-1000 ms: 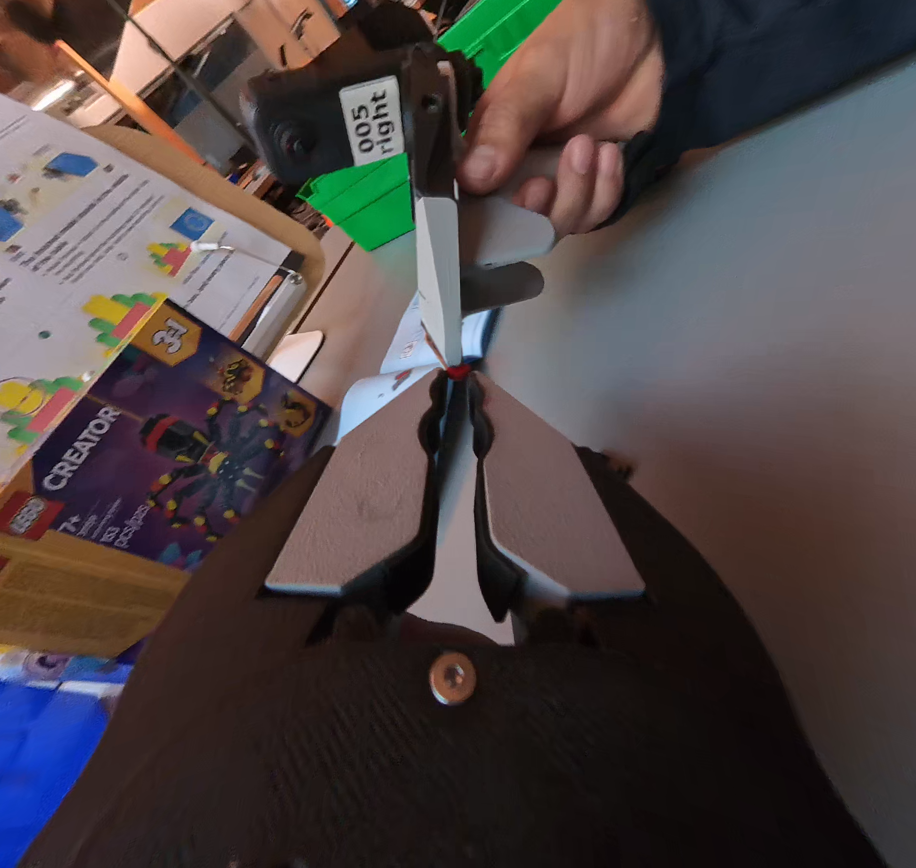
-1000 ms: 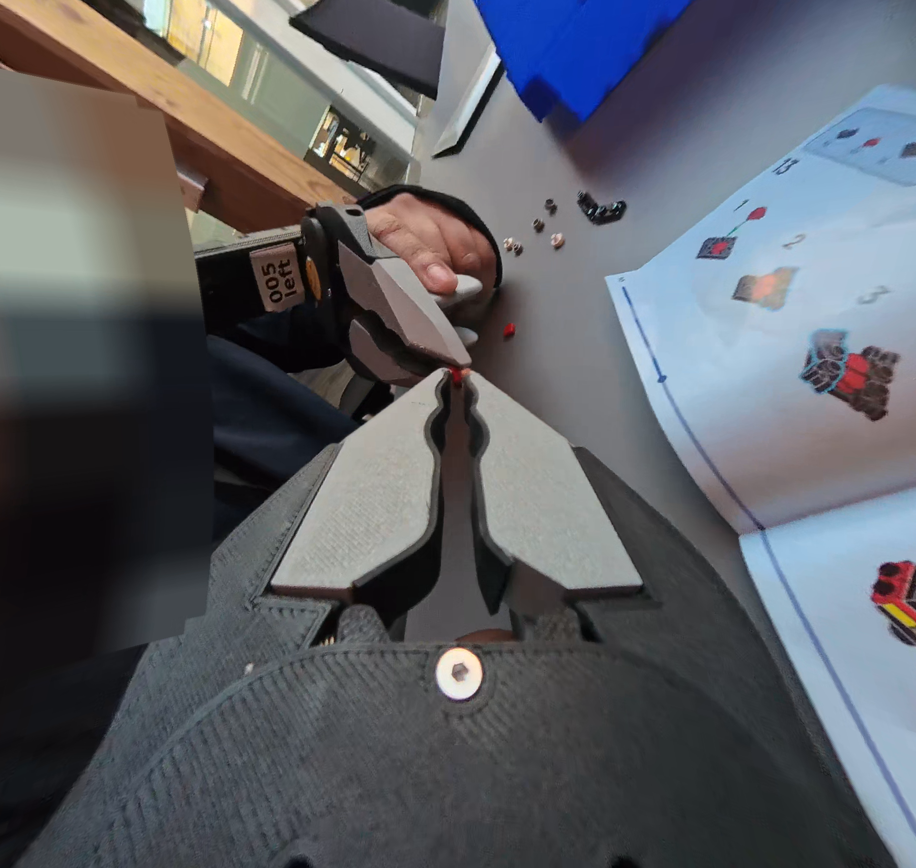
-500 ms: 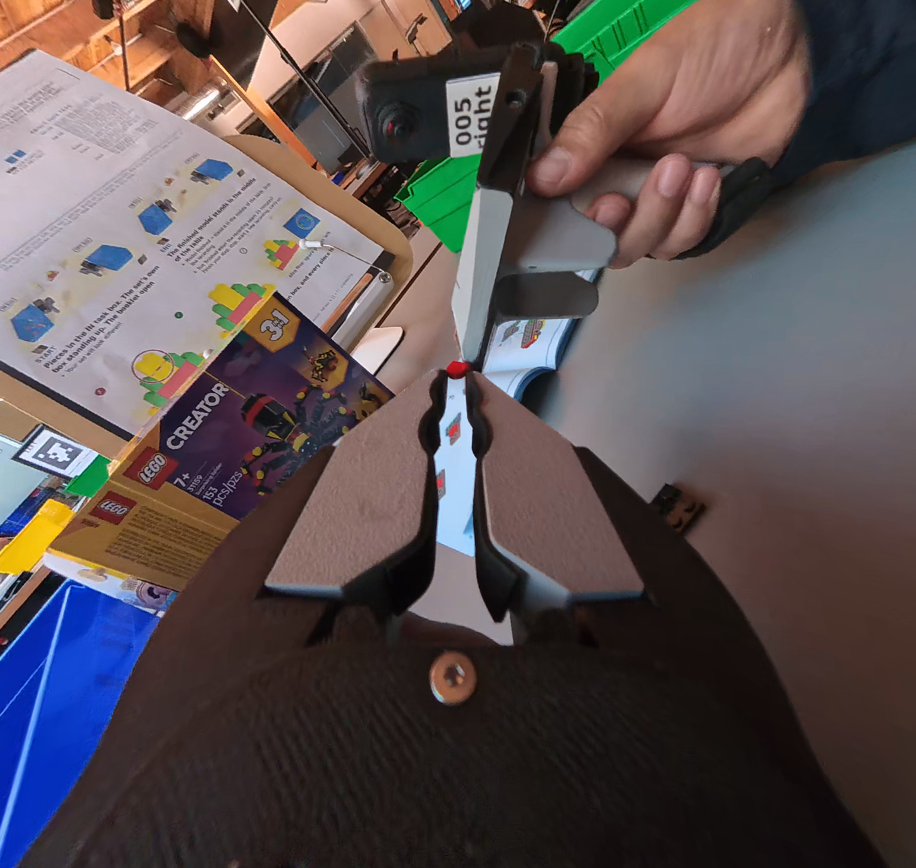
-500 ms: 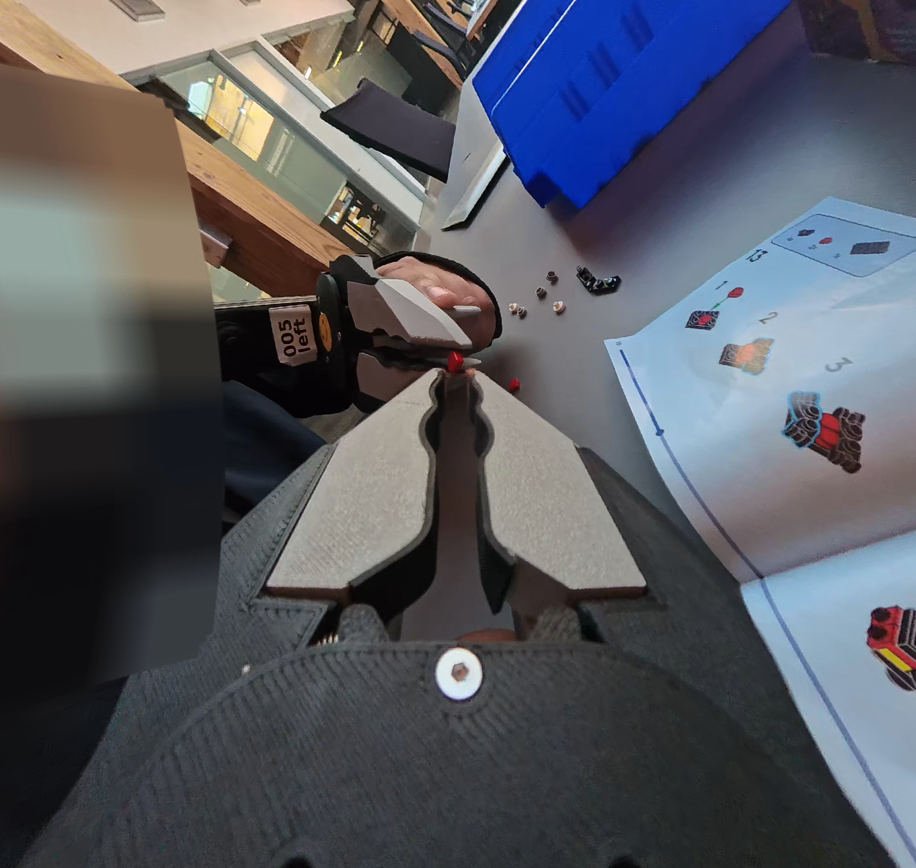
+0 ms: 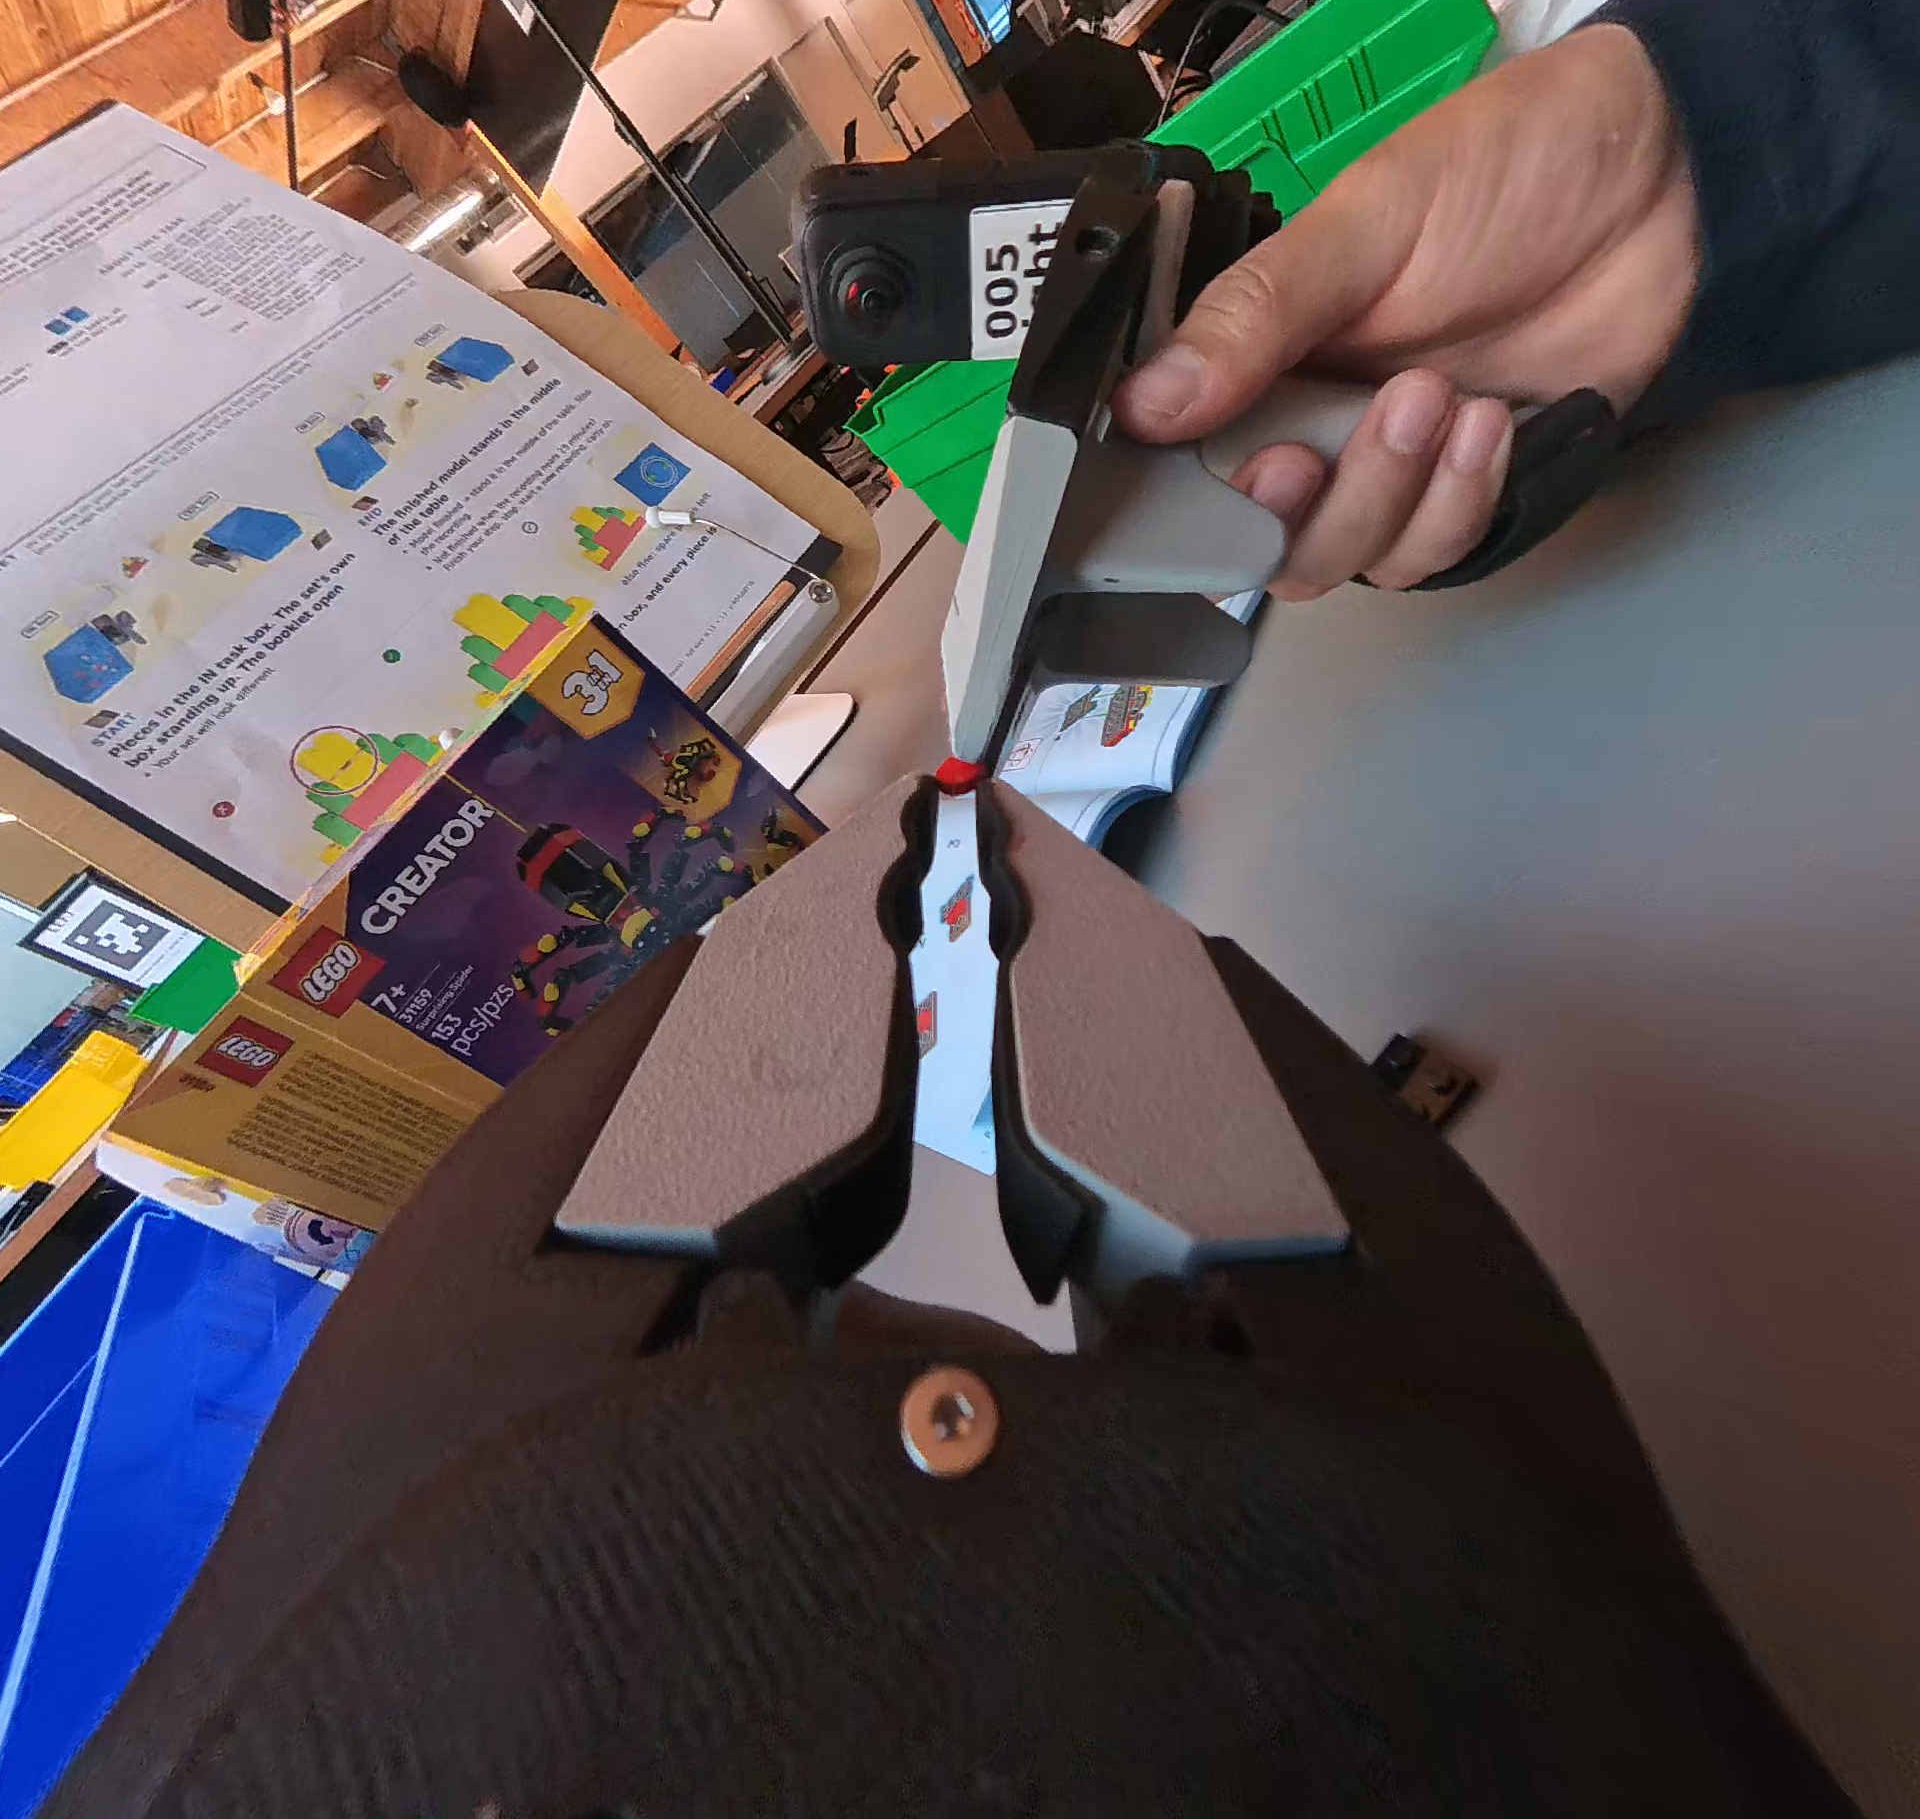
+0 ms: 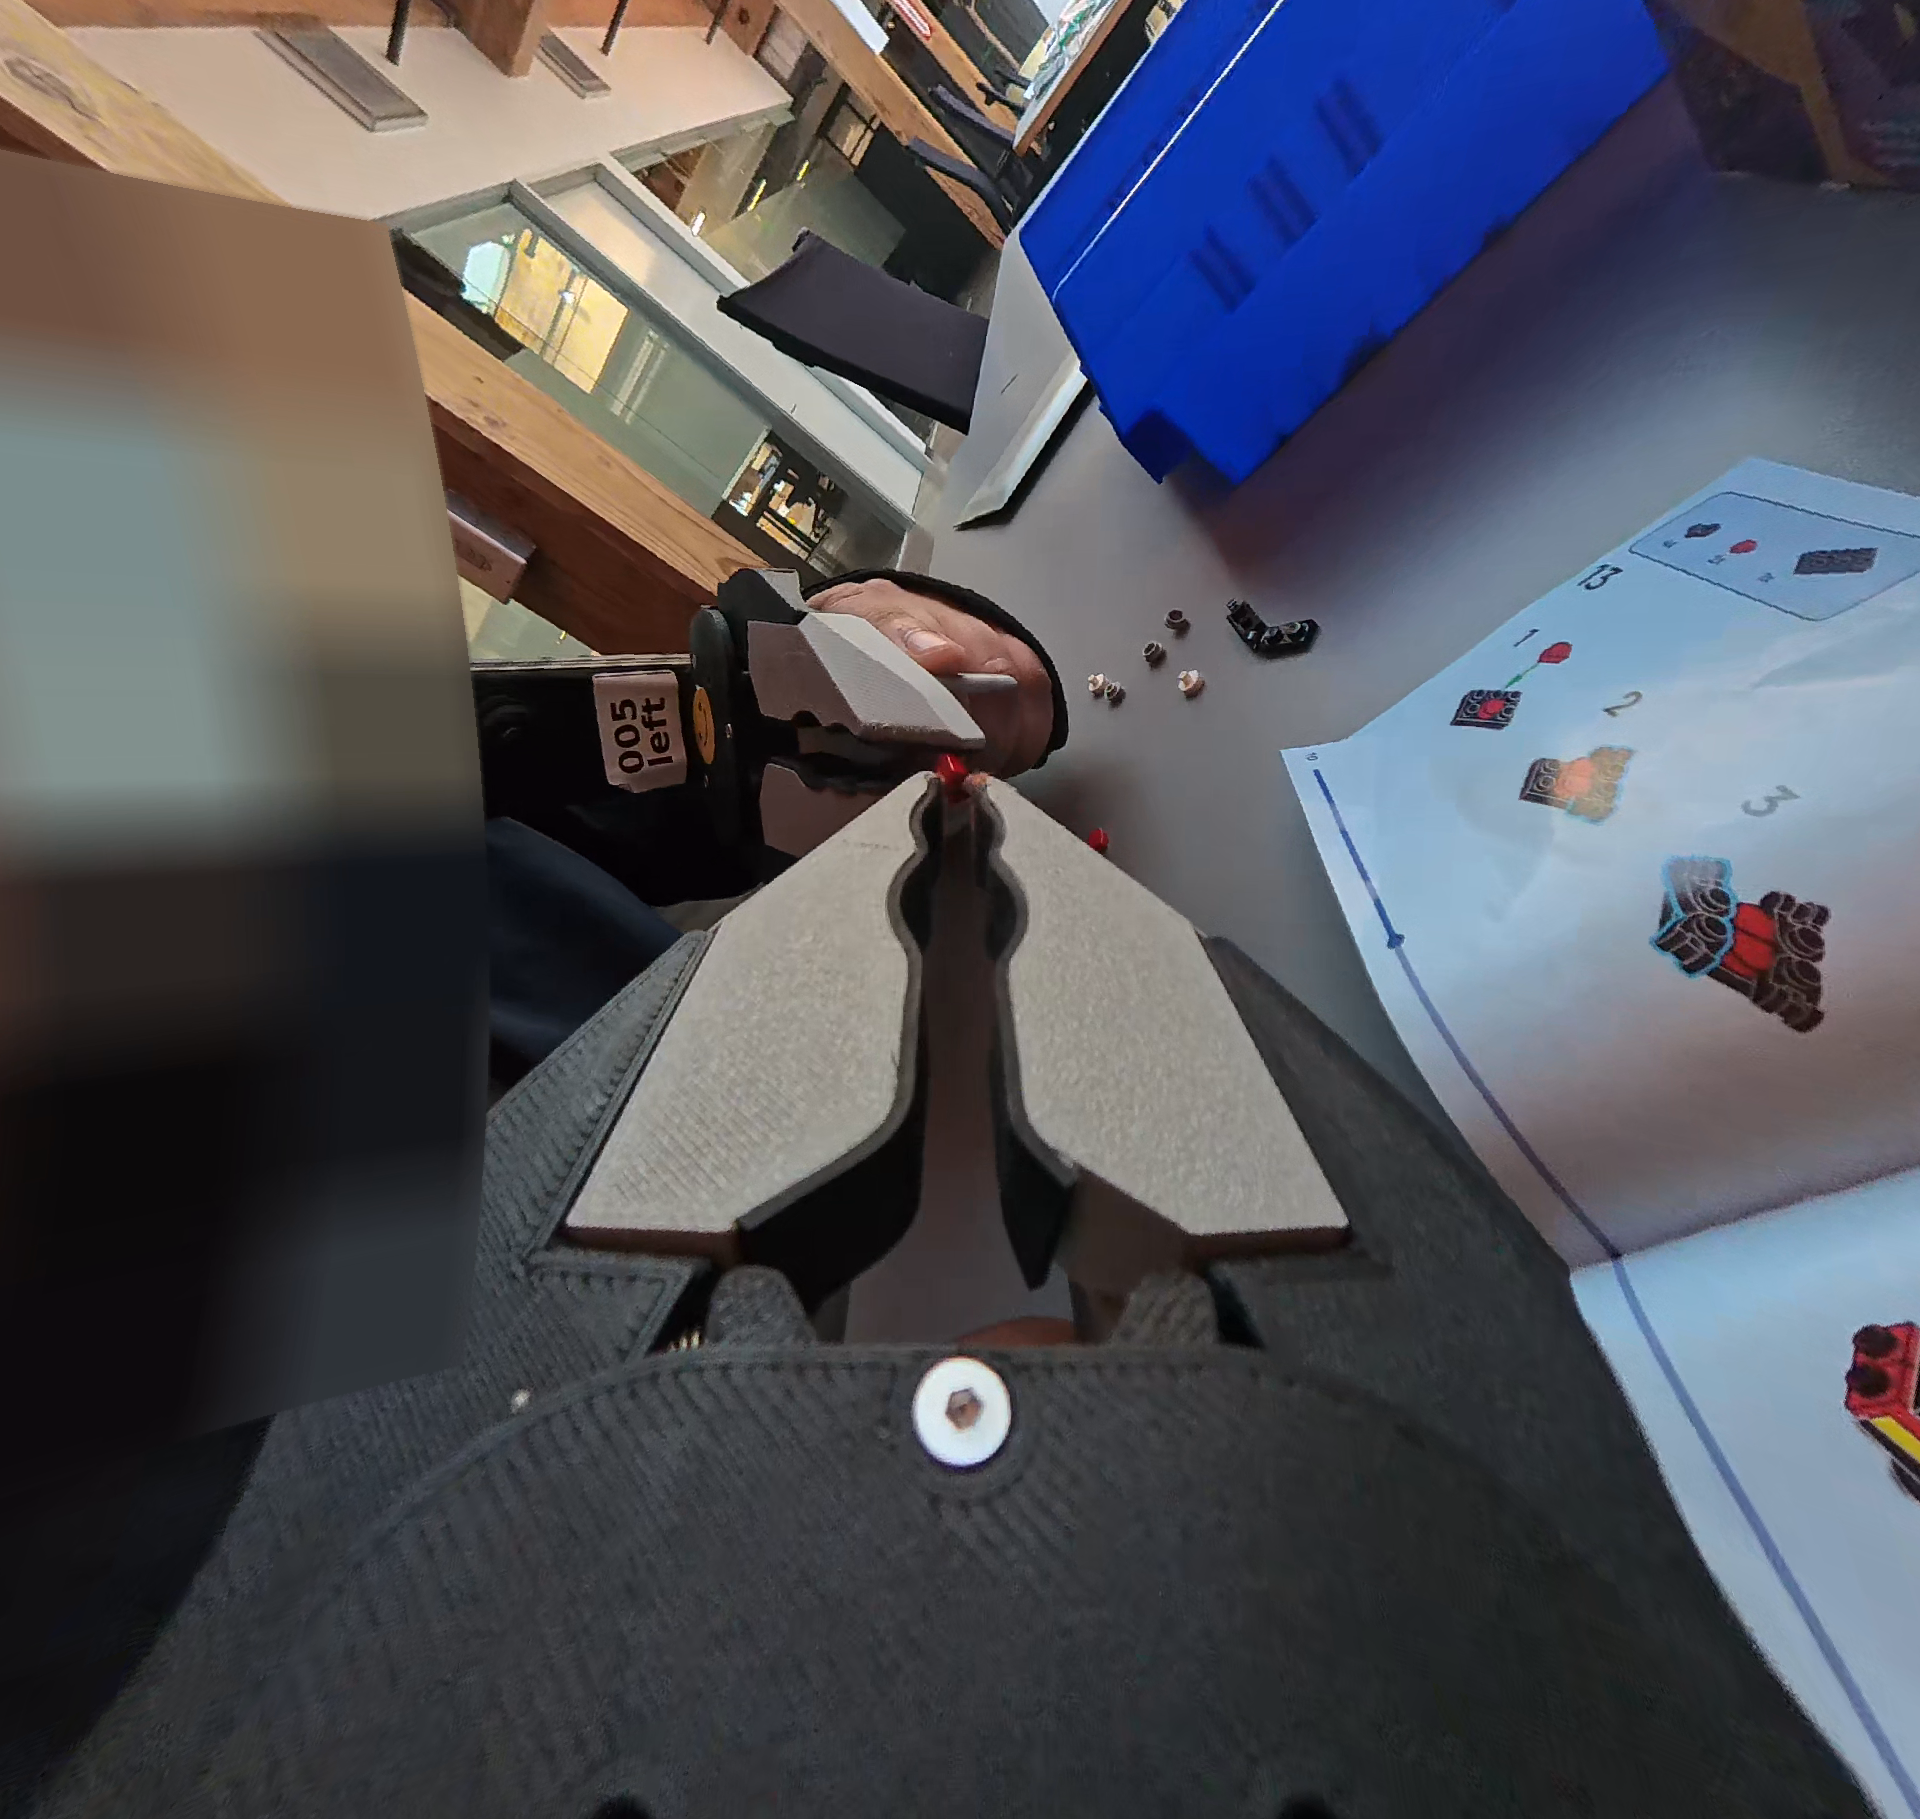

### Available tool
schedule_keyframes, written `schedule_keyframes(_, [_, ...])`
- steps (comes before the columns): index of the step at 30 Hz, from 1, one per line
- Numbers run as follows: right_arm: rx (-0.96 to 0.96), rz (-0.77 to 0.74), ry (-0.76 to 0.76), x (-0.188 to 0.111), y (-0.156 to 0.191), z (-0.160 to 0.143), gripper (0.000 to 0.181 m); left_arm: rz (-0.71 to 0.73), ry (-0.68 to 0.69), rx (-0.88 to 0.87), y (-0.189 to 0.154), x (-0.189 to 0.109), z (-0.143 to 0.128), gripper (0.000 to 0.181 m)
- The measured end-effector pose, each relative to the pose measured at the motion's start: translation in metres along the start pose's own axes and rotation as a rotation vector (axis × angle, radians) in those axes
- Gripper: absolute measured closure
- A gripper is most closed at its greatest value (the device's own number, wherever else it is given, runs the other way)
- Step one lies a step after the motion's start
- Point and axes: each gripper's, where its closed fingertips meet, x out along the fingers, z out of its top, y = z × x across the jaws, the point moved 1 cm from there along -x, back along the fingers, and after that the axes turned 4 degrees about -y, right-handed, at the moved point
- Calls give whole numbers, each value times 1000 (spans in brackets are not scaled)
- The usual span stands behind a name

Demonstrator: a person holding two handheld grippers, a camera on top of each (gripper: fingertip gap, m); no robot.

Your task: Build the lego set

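A tiny red Lego piece sits where the tips of both grippers meet, held above the grey table. My left gripper is shut, with the red piece pinched at its tips. In the right wrist view the same red piece is at the tips of my right gripper, which is also shut. The right gripper comes down from above in the left wrist view. The left gripper comes in from the left in the right wrist view. An open instruction booklet lies to the right.
On the table lie a second red piece, several small studs and a black bracket. A blue bin stands behind them. A Lego box, a clipboard sheet, a green bin and a dark piece are nearby.
Both grippers have stayed tip to tip on the red piece. They have tilted and shifted together, so the box, the sheet and the blue bin show more fully.
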Motion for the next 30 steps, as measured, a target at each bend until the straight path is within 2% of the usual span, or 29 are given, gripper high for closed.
schedule_keyframes(6, [-14, 3, -39, 1, 1, 6, 180, 33, 2, -36, 5, 1, 1, 176])
schedule_keyframes(14, [-33, -9, -72, 5, 4, 10, 180, 92, 23, -1, 7, 1, 3, 177])
schedule_keyframes(30, [-50, -11, -75, 4, 5, 11, 180, 118, 32, -29, 10, 1, 4, 177])
